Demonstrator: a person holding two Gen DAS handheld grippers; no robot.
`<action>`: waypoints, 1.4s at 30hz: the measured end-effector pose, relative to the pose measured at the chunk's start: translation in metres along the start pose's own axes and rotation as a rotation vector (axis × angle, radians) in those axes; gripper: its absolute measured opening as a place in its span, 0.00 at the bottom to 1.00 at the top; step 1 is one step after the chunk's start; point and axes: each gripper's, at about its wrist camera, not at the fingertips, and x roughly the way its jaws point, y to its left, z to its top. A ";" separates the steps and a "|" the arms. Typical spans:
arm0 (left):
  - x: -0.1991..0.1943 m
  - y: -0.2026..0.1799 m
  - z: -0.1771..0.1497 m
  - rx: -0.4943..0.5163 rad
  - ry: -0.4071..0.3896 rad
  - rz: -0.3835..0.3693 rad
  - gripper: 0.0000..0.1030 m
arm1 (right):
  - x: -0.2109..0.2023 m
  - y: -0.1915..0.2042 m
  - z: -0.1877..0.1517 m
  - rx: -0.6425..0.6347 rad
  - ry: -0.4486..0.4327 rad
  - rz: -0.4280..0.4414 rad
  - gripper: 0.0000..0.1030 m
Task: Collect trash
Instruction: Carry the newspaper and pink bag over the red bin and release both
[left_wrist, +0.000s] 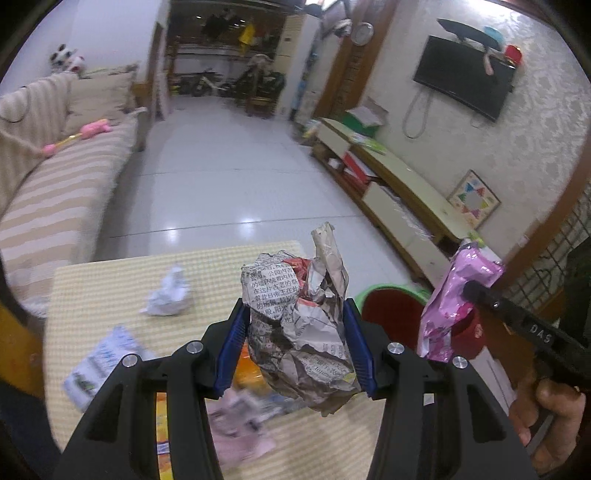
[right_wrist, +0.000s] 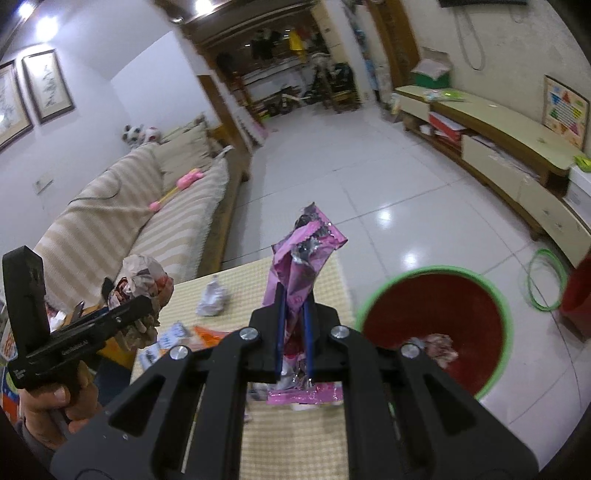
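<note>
My left gripper (left_wrist: 295, 314) is shut on a crumpled newspaper ball (left_wrist: 299, 325), held above the yellow checked table (left_wrist: 221, 266). The same ball (right_wrist: 142, 284) shows at the left of the right wrist view, in the black gripper held by a hand (right_wrist: 55, 402). My right gripper (right_wrist: 293, 295) is shut on a pink foil wrapper (right_wrist: 303, 254), which stands up between the blue pads; that wrapper (left_wrist: 454, 299) hangs at the right of the left wrist view. A red bin with a green rim (right_wrist: 436, 325) stands on the floor beside the table, with a scrap inside.
On the table lie a white crumpled paper (left_wrist: 168, 295), a printed white packet (left_wrist: 99, 362), an orange packet (right_wrist: 210, 334) and pink scraps (left_wrist: 236, 439). A striped sofa (left_wrist: 55, 192) is on the left, a low cabinet (left_wrist: 399, 184) along the right wall, white tiled floor (left_wrist: 229, 166) between.
</note>
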 end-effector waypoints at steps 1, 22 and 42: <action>0.005 -0.005 0.001 0.004 0.005 -0.012 0.47 | -0.001 -0.007 0.000 0.007 -0.002 -0.009 0.09; 0.145 -0.130 -0.011 0.114 0.207 -0.185 0.49 | 0.040 -0.137 -0.026 0.048 0.101 -0.199 0.09; 0.158 -0.133 -0.012 0.065 0.209 -0.150 0.92 | 0.040 -0.147 -0.033 0.041 0.097 -0.227 0.92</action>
